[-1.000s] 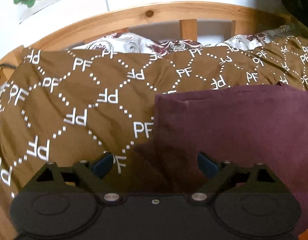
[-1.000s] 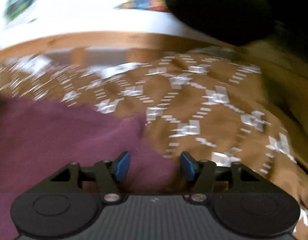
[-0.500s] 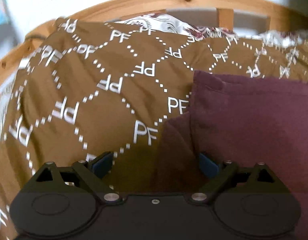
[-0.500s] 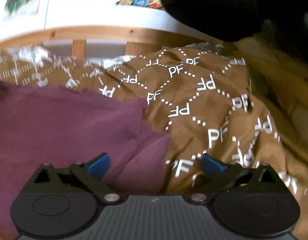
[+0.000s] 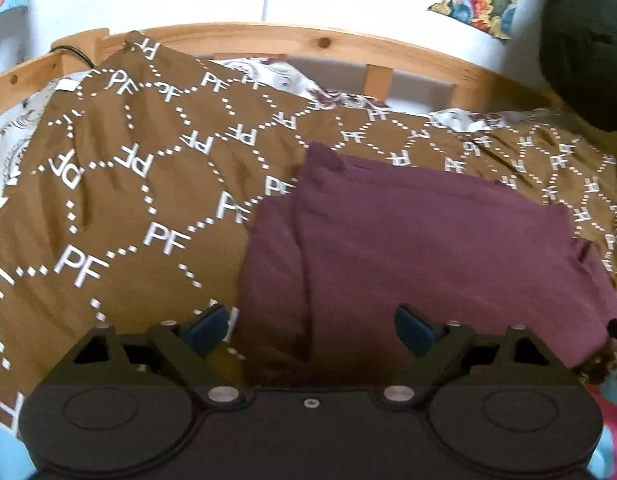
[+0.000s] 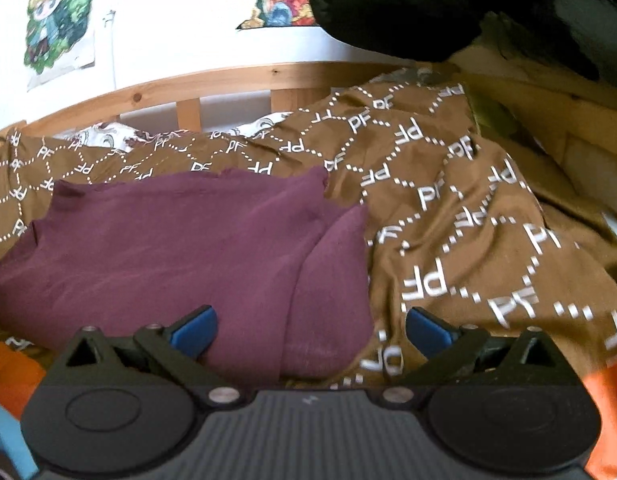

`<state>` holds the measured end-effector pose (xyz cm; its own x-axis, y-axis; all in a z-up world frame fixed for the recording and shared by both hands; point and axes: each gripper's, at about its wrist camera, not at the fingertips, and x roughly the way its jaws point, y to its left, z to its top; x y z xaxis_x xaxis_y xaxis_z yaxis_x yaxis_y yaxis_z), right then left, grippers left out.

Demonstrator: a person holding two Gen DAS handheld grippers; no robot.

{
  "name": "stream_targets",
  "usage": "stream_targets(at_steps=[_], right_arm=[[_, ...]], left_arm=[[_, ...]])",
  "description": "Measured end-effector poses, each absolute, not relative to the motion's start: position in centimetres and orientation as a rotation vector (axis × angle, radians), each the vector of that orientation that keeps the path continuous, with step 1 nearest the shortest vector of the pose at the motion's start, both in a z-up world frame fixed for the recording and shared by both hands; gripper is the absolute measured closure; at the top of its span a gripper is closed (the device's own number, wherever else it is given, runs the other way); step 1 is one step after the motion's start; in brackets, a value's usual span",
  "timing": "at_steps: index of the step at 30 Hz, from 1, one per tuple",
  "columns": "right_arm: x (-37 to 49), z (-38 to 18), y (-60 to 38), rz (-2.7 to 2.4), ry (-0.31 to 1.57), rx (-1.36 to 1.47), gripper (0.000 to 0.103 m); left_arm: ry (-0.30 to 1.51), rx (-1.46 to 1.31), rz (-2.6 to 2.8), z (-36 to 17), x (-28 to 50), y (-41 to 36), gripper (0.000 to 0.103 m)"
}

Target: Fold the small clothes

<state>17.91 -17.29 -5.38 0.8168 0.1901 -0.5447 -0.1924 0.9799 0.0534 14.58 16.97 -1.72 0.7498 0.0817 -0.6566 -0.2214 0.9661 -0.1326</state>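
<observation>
Your left gripper (image 5: 310, 330) sits nearest in its view, its jaws closing, though the blue pads (image 5: 206, 328) are not pressing on anything yet; the near left edge of the maroon garment (image 5: 428, 248) lies below and between them, not gripped. Your right gripper (image 6: 308, 330) is released, jaws spread wide, and the near right corner of the same maroon garment (image 6: 180, 252) lies below the gap without either pad touching it.

Just past your fingers, the garment lies spread on the brown bedcover (image 5: 140, 208) printed with white PF letters. In the left view a narrower flap lies along the garment's left side, with a crease running down beside it. In the right view a similar flap sits at the garment's right side, partly overlapped by the main panel.

At the bottom corners of the right view you see an orange cloth (image 6: 10, 376) and a light blue item (image 6: 6, 436); what they are is unclear. The left view shows blurred pink and light blue cloth (image 5: 612, 420) at its lower right.

Beyond the garment the bedcover (image 6: 448, 216) rises in folds, and a white floral sheet (image 5: 268, 76) peeks out at its far edge. Behind that runs the wooden bed rail (image 5: 348, 50) with its slats, then the white wall with colourful pictures (image 6: 56, 20). A large black shape (image 6: 408, 4) fills the upper right.
</observation>
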Motion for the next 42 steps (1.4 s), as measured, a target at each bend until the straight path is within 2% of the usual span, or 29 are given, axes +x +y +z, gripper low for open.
stream_targets(at_steps=[2,4,6,8,11,13,14,17,18,19,22,30,42], right_arm=[[17.1,-5.1,-17.6,0.188,0.574,0.025,0.000],[16.4,-5.0,-17.6,0.199,0.556,0.038,0.000],[16.0,-5.3,-17.3,0.211,0.537,0.028,0.001],[15.7,-5.7,-17.0,0.217,0.515,0.013,0.004],[15.9,-6.0,-16.8,0.248,0.517,0.013,0.016],[15.8,-6.0,-16.8,0.276,0.510,0.035,0.031],[15.8,-6.0,-16.6,0.289,0.512,0.040,0.035],[16.1,-6.3,-16.5,0.326,0.545,0.064,0.061],[16.2,-6.4,-16.5,0.333,0.555,0.075,0.076],[16.2,-6.4,-16.5,0.332,0.562,0.077,0.086],[15.8,-6.1,-17.0,0.344,0.578,0.108,0.091],[15.2,-6.6,-17.9,0.341,0.643,0.151,0.092],[15.2,-6.7,-17.5,0.337,0.637,0.115,0.091]], left_arm=[[0.711,-0.236,0.145,-1.8,14.4,16.8,0.025],[0.731,-0.252,0.137,-2.0,14.4,16.6,0.043],[0.773,-0.254,0.147,-2.5,14.7,16.6,0.070],[0.793,-0.285,0.139,-3.0,14.8,16.8,0.078],[0.792,-0.320,0.138,-3.3,14.4,17.3,0.090],[0.790,-0.343,0.140,-3.4,14.2,17.5,0.093],[0.790,-0.351,0.143,-3.4,14.0,17.6,0.096],[0.787,-0.355,0.152,-3.5,13.7,17.6,0.097],[0.787,-0.350,0.154,-3.4,13.5,17.5,0.097],[0.789,-0.342,0.154,-3.4,13.4,17.4,0.098],[0.785,-0.339,0.157,-3.0,12.9,17.2,0.098],[0.796,-0.324,0.160,-3.6,12.1,17.2,0.098],[0.784,-0.326,0.161,-3.8,11.4,17.0,0.097]])
